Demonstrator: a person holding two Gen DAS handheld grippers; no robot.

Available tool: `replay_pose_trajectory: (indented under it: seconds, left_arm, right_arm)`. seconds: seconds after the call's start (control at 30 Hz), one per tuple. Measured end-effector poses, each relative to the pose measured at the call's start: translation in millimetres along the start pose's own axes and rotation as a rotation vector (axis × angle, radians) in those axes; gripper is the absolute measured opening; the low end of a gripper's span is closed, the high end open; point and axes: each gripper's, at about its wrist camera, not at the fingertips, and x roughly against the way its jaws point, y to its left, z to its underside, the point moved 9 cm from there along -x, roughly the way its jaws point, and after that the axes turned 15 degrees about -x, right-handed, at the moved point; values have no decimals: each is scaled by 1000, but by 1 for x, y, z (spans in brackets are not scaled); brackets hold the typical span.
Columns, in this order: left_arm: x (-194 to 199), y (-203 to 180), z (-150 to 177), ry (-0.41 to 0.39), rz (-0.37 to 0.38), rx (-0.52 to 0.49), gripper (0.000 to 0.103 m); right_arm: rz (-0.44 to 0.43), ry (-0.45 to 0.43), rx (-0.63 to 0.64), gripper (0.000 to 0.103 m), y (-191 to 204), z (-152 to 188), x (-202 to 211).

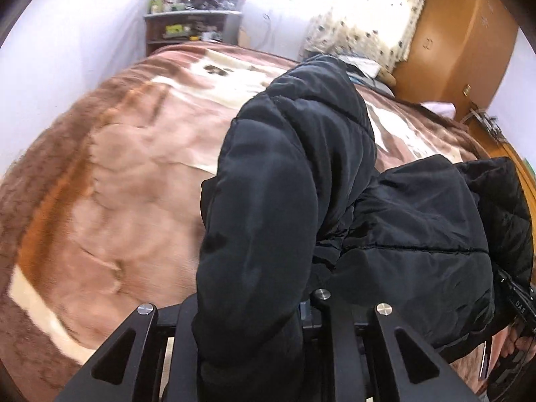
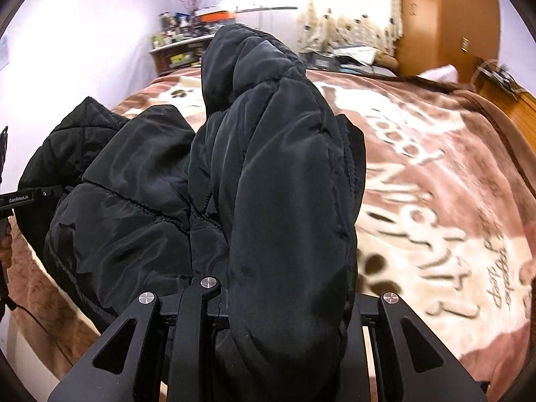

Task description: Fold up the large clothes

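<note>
A: Where is the black puffer jacket (image 1: 294, 174) right now?

B: Lifted over the bed, above the brown and cream blanket (image 1: 127, 174). Each sleeve end is bunched into a hand-held gripper. The left hand-held gripper (image 1: 254, 328) has its jaws closed on one padded sleeve, with the cloth filling the gap between them. The right hand-held gripper (image 2: 284, 318) clamps the other sleeve the same way.

A: Which way does it run?

B: In each wrist view the gripped sleeve is the long part. It rises from the jaws at the bottom and runs away from the camera toward the far wall, leaning a little. The body of the jacket hangs between the two sleeves, with a stitched seam crossing it.

A: What does one view give that the other lacks?

B: The right wrist view shows cream lettering and paw prints on the blanket (image 2: 435, 201). It also shows the left hand-held gripper at its left edge. The left wrist view shows mostly plain brown blanket, and the right hand-held gripper with fingers (image 1: 512, 341) wrapped on its handle at the right edge. Both views show a cluttered shelf (image 1: 191, 23) against the far wall, a patterned curtain (image 1: 368, 16) and a wooden wardrobe (image 1: 455, 40).
</note>
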Motion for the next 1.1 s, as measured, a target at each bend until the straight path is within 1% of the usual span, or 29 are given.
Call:
replay_pose_trajectory:
  seconds: [0.07, 0.1, 0.13, 0.17, 0.23, 0.27, 0.3, 0.33, 0.37, 0.43, 0.47, 0.5, 0.57, 0.63, 0.67, 0.7, 0.77, 0.8, 0.83, 0.87, 0.93, 0.97, 1.0, 1.1]
  left_arm:
    - [2, 22, -6, -9, -14, 17, 22]
    - [5, 31, -5, -12, -25, 20, 22]
    - [6, 37, -4, -19, -38, 24, 22]
    - [11, 48, -3, -31, -51, 26, 21]
    - [19, 67, -7, -42, -75, 25, 19]
    - [24, 73, -9, -62, -75, 35, 17]
    - [27, 75, -11, -76, -52, 45, 15]
    - [27, 78, -11, -69, -35, 54, 15]
    - [25, 82, -8, -53, -58, 42, 15]
    - [16, 86, -2, -12, -46, 41, 15]
    - [10, 87, 3, 3, -42, 54, 15]
    - [3, 90, 9, 21, -42, 64, 15]
    - [-7, 96, 18, 36, -55, 78, 15]
    - [-16, 102, 25, 55, -47, 106, 17]
    - [-22, 106, 29, 68, -40, 129, 18]
    - [-25, 107, 31, 71, -36, 132, 19]
    - [-30, 108, 33, 80, -42, 119, 27]
    - [-33, 108, 35, 86, -43, 115, 29]
    - [-36, 108, 36, 91, -48, 105, 34]
    - [-40, 111, 37, 96, -55, 99, 43]
    - [-46, 117, 40, 106, -51, 113, 53]
    - [-48, 120, 41, 106, -51, 120, 57]
    - [-50, 122, 41, 101, -52, 117, 58]
    - [-52, 126, 43, 106, -55, 122, 67]
  right_arm:
    - [-19, -7, 8, 26, 22, 0, -4]
    - [-25, -12, 11, 26, 15, 8, 1]
    - [-37, -22, 12, 26, 28, 8, 0]
    - [-45, -26, 14, 26, 27, 5, -2]
    - [-67, -41, 24, 26, 48, 6, -3]
    - [-82, -51, 26, 25, 54, 6, -2]
    - [-101, -51, 19, 25, 53, 7, 1]
    - [-116, -40, -2, 25, 55, 6, -2]
    - [-121, -33, -10, 25, 57, 6, -7]
    - [-105, -30, 2, 25, 66, 10, -8]
    - [-98, -22, 0, 25, 68, 1, -20]
    - [-100, -10, -9, 26, 63, -4, -26]
    - [-78, 18, -18, 26, 55, 3, -32]
    - [-44, 46, -9, 27, 39, 5, -46]
    - [-34, 64, -20, 27, 36, 8, -51]
    - [-28, 92, -46, 28, 28, 16, -59]
    - [-9, 111, -83, 31, 15, 24, -68]
    - [1, 115, -85, 33, 13, 26, -72]
    - [6, 118, -88, 35, 10, 27, -76]
    - [10, 123, -97, 38, 5, 25, -82]
    - [16, 141, -134, 44, -5, 28, -90]
    - [17, 143, -144, 49, -8, 30, -92]
    - [20, 142, -155, 53, -10, 31, -92]
    - [34, 138, -152, 59, -18, 33, -93]
